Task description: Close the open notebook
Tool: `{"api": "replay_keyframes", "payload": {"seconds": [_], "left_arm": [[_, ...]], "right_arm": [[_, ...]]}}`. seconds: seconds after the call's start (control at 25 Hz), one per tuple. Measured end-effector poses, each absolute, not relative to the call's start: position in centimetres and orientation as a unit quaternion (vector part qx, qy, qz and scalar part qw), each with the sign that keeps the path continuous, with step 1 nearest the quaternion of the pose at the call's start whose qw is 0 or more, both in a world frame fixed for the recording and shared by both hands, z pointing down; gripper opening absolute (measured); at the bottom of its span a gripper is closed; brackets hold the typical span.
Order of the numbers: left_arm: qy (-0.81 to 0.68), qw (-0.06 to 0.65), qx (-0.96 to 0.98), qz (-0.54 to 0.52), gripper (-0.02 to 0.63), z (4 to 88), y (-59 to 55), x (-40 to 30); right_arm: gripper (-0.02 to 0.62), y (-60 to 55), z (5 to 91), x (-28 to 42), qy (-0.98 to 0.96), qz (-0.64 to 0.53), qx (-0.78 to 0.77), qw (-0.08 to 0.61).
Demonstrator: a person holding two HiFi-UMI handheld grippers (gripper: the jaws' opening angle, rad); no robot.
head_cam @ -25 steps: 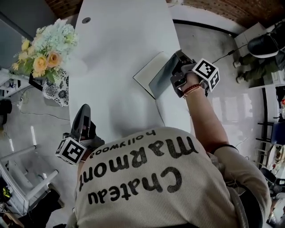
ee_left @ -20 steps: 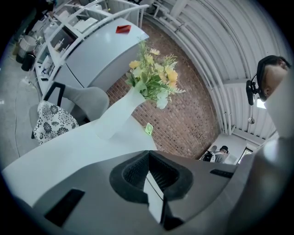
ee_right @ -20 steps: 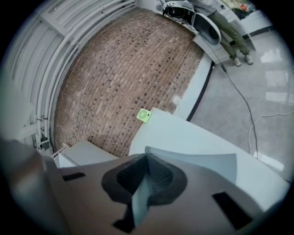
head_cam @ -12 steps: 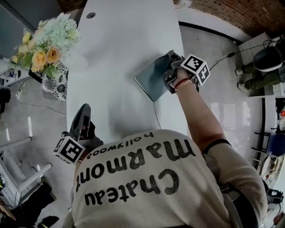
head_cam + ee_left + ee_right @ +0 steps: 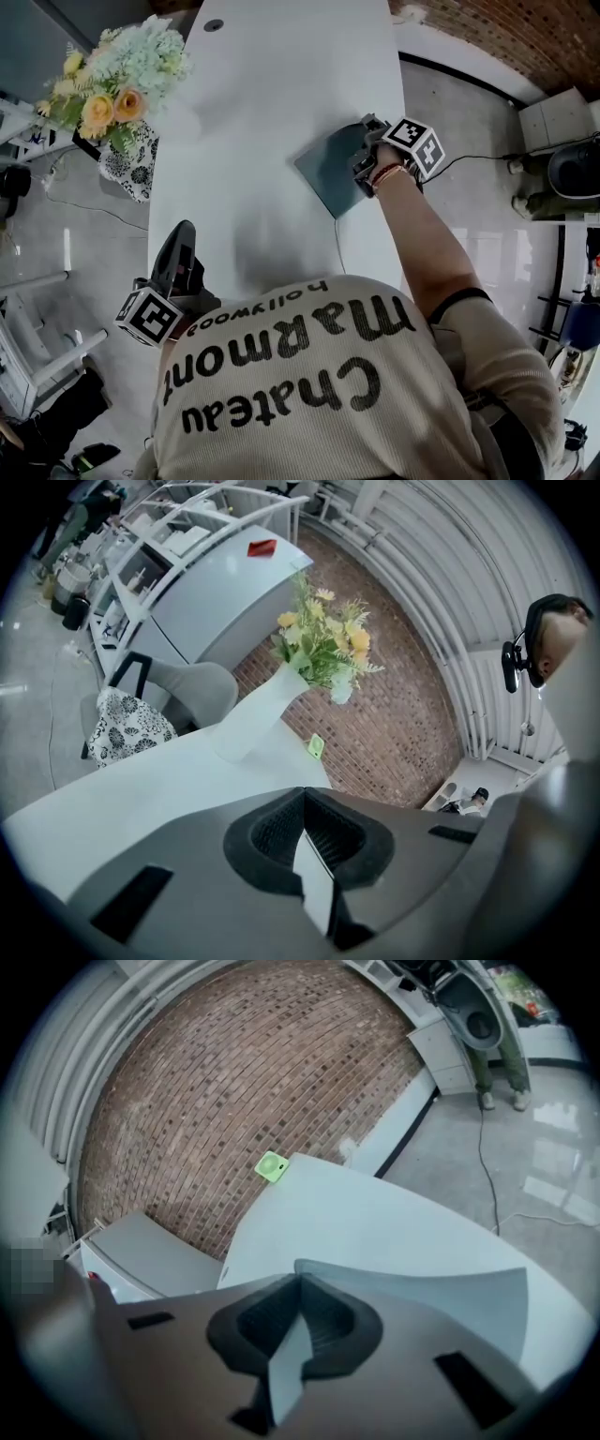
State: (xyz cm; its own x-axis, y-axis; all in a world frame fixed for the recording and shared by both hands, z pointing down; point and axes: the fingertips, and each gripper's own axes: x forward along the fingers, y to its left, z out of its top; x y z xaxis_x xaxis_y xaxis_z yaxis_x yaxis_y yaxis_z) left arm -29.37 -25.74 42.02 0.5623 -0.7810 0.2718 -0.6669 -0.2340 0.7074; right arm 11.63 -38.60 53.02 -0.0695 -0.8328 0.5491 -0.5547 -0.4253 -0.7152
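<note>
Bench (image 5: 272, 94): centre, running to top. Notebook (image 5: 328, 171): on bench, at right edge. Flowers (image 5: 112, 84): upper left, at bench's left edge.

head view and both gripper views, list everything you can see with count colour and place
table: 1, white, centre
notebook: 1, grey cover, by the table's right edge
flowers: 1 bunch, pale green, yellow, orange, table's left edge
vase: 1, white, holding the flowers
patterned cloth: 1, black and white, left of the table
brick wall: 1, red-brown, beyond the table
left gripper: 1, dark grey, jaws together, empty, near left
right gripper: 1, dark grey, jaws together, at the notebook
</note>
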Motion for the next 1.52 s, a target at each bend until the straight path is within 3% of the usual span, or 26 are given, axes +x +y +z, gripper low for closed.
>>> {"api": "replay_keyframes", "payload": {"seconds": [0.44,0.52,0.6,1.04,1.52], "left_arm": [[-0.483,0.409,0.77,-0.082,0.0,41.9,-23.9,-30.4],[-0.488,0.405,0.768,-0.086,0.0,41.6,-23.3,-30.5],[-0.494,0.401,0.766,-0.092,0.001,41.2,-22.5,-30.6],[-0.518,0.389,0.753,-0.116,0.0,40.0,-18.6,-29.1],[-0.503,0.379,0.765,-0.135,0.002,38.5,-13.8,-21.0]], "right_arm": [[0.041,-39.1,54.2,11.3,0.508,-0.536,-0.664,0.117],[0.121,-39.3,54.0,10.9,0.522,-0.533,-0.655,0.12],[0.15,-39.5,53.7,10.5,0.539,-0.531,-0.644,0.118],[0.146,-35.5,52.4,6.7,0.605,-0.551,-0.571,0.068],[0.04,-25.4,45.6,1.4,0.726,-0.519,-0.451,0.027]]}}
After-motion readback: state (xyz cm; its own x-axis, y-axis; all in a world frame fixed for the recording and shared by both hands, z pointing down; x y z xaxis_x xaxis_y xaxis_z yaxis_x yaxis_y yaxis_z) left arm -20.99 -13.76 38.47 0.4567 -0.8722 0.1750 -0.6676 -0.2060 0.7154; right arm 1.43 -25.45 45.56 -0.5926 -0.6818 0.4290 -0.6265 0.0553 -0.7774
